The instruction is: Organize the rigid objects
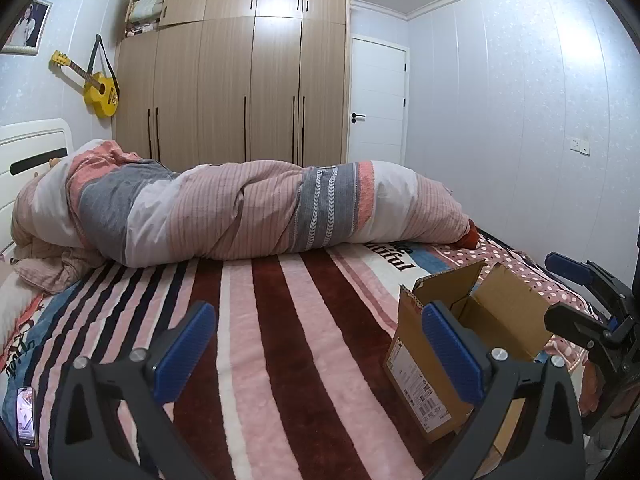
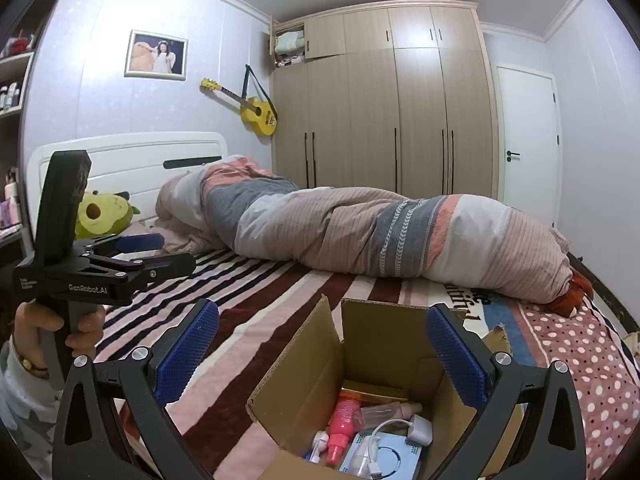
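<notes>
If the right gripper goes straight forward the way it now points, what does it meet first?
Probably the open cardboard box: the right gripper, jaws open, points over it, so its far wall likely comes first. Depth is unclear.

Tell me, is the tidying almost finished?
Looks close. Done: the cardboard box on the bed already holds a pink bottle, a white charger cable and a light blue device. In hand: nothing; both hand-held grippers are open. Left: maybe the phone lying on the blanket.

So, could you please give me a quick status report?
Both grippers open, empty: left gripper, right gripper. Cardboard box open, items inside. Nothing blocking.
</notes>
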Demonstrator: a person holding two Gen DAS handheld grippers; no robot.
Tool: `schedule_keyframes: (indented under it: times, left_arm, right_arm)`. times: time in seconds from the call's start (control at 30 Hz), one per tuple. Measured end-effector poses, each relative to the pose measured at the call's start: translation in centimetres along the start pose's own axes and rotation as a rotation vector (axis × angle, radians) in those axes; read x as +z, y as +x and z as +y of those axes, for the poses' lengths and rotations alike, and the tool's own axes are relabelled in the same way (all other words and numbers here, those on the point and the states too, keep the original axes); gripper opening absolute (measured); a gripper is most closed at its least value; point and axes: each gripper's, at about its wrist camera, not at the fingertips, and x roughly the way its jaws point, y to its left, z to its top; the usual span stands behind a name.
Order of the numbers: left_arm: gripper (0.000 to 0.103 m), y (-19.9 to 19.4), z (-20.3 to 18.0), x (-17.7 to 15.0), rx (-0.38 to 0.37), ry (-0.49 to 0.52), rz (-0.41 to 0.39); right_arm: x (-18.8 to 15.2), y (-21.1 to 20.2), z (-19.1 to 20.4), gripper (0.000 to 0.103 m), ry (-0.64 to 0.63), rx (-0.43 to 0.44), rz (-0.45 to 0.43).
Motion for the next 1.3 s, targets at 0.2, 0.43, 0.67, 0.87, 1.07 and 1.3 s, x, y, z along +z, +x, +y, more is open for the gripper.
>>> schedule_keyframes:
  times: [0.2,0.43,0.67,0.87,1.07,1.3]
  left_arm:
    - [0.103,-0.19,0.13,-0.05,0.001,-0.008,-0.003]
    - [0.103,-0.29,0.08,-0.04,0.003,-0.007,-0.003]
    - [0.103,-0.22,-0.04,-0.01,0.007,-0.009,-0.005]
    - [0.103,-0.24,-0.17,-0.05,0.008,-0.011,-0.005]
    - [0.103,-0.26,-0.27,-0.12,0.009,-0.010,-0.006]
    - [0.103,-0.35,-0.30,-0.17,0.007,-0.011,-0.005]
  right_arm:
    - [0.02,0.04,-0.21,0.103,-0.002,0.001,0.000]
    - [0.05,0.03,-0.09,0.103,-0.001,-0.001,0.001]
    - [0.02,0.04,-0.09,0.103,0.000,0.000,0.001]
    - [0.04,0.04,-0.15,0.103,-0.001,0.001,0.000]
    - [-0.05,0.09,-0.37,0.103,-0.002,0.001,0.004]
    - [-0.25,0.04,-0.59,0.103,0.004,0.002,0.007]
